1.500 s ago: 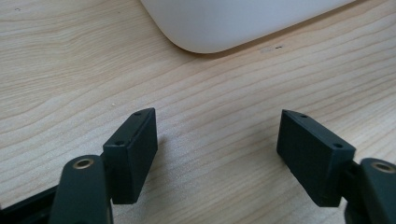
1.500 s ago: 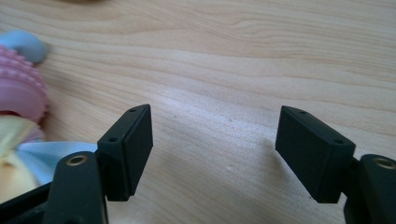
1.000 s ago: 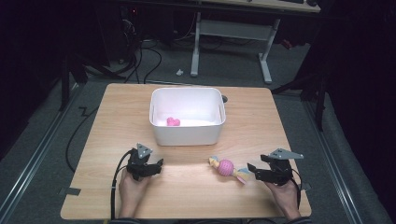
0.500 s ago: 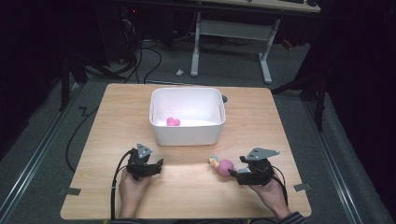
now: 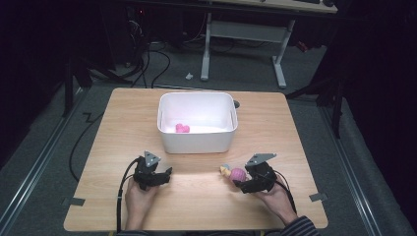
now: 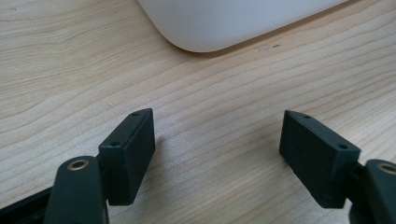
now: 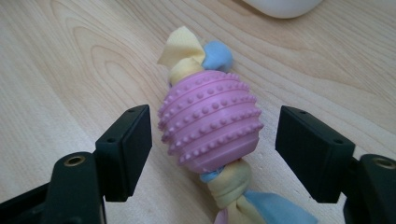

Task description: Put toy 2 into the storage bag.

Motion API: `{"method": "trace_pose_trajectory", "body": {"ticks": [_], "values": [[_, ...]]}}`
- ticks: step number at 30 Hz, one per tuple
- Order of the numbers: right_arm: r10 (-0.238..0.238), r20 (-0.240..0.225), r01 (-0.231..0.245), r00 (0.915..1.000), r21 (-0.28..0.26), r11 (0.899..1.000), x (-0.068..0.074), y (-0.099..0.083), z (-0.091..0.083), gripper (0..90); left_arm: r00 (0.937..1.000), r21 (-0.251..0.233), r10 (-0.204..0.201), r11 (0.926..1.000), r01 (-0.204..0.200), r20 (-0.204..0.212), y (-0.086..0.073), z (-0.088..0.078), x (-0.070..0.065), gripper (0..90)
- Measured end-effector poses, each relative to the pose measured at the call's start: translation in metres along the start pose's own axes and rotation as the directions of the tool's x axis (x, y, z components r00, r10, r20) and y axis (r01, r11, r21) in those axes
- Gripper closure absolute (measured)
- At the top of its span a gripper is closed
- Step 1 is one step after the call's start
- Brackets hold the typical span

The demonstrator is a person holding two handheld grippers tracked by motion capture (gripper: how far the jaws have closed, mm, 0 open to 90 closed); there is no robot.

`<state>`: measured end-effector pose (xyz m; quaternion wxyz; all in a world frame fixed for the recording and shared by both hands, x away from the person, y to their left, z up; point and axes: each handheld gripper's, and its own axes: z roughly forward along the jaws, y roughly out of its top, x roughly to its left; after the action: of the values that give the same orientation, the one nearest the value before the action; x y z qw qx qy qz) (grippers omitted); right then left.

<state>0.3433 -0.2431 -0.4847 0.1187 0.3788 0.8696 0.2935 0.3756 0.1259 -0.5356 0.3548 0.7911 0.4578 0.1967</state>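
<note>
A pink studded ball toy [image 7: 210,121] threaded on yellow and blue cloth strips lies on the wooden table [image 5: 295,128]. In the high view the toy [image 5: 237,173] sits right of centre near the front. My right gripper [image 7: 212,149] [image 5: 242,180] is open with its jaws on either side of the ball, small gaps on both sides. My left gripper [image 5: 161,178] [image 6: 217,158] is open at the front left over bare wood, nothing between its jaws. The white bin [image 5: 196,140] stands ahead, holding a small pink object [image 5: 182,128].
The bin's rounded corner [image 6: 224,23] lies just ahead of the left gripper. Cables trail from both grippers toward the table's front edge. Grey tape marks [image 5: 74,201] sit at the front corners. A desk frame [image 5: 243,34] and floor cables lie beyond the table.
My right gripper has moved left along the table until its jaws straddle the pink ball toy. The left gripper and the toy have stayed in place.
</note>
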Motion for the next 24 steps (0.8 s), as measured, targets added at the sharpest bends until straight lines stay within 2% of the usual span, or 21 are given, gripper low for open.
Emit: {"method": "trace_pose_trajectory", "body": {"ticks": [8, 13, 16, 24], "values": [[-0.008, -0.015, 0.008, 0.9999, 0.031, 0.999, 0.001, -0.003, 0.01, 32.3, 1.0, 0.0, 0.001, 1.0, -0.001, 0.0, 0.0, 0.0, 0.0, 27.0], [0.014, -0.021, -0.014, 0.9997, 0.021, 1.0, 0.0, -0.005, 0.008, 34.0, 1.0, 0.0, 0.001, 1.0, -0.001, 0.0, 0.0, 0.0, 0.0, 27.0], [0.005, -0.022, -0.004, 0.9997, 0.028, 1.0, 0.0, -0.005, 0.006, 34.2, 1.0, 0.001, 0.001, 1.0, -0.001, 0.001, 0.0, 0.0, 0.0, 27.0], [0.015, -0.039, -0.016, 0.9991, -0.025, 1.0, -0.002, -0.004, -0.005, 34.4, 1.0, 0.001, 0.001, 1.0, -0.001, 0.001, 0.0, 0.0, 0.0, 26.7]]}}
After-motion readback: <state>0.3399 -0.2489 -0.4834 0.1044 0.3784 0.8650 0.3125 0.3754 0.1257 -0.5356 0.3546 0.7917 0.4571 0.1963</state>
